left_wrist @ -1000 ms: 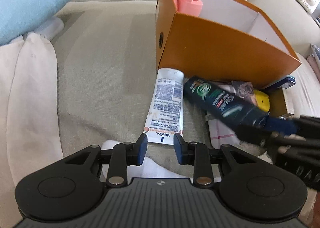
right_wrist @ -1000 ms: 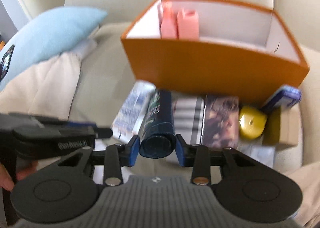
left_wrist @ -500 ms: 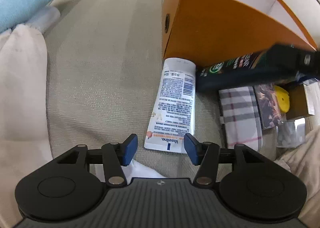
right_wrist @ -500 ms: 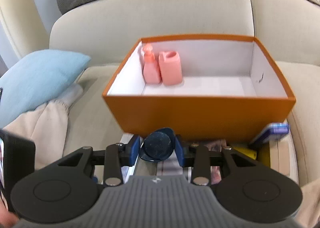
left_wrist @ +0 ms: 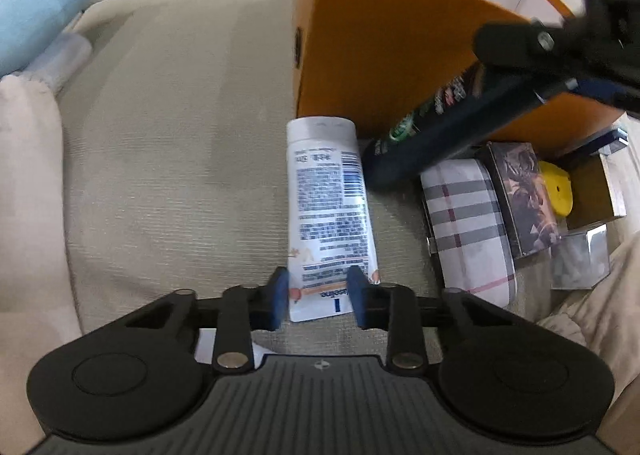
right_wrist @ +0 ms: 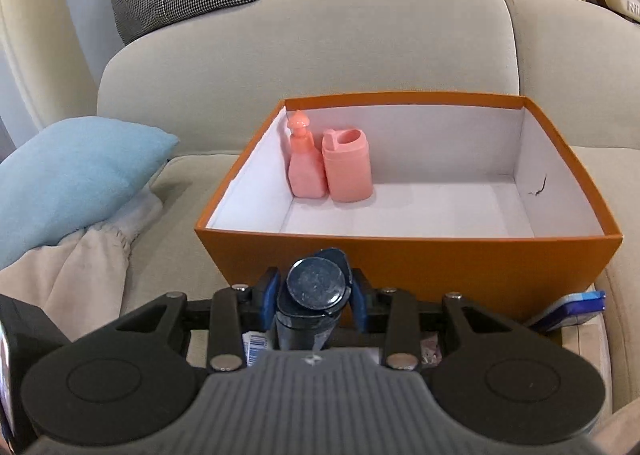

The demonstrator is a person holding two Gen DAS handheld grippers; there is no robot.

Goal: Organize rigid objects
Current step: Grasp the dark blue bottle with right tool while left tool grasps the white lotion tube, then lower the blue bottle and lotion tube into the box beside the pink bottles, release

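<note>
I am working over a beige sofa (right_wrist: 360,55). On its seat stands an orange box (right_wrist: 440,263) with a white inside. Two pink bottles (right_wrist: 328,167) stand upright in the box's far left corner, side by side and touching. Near the box's front wall lie a checked case (left_wrist: 468,223), a dark carton (left_wrist: 524,195) and a yellow thing (left_wrist: 558,187). My right tongs (right_wrist: 316,299) are clamped on a dark bottle (right_wrist: 316,287), held lifted just in front of the box's near wall. My left tongs (left_wrist: 318,301) are closing around the crimped near end of a white tube (left_wrist: 328,207), which lies flat on the cushion with its cap against the box's near left corner.
</note>
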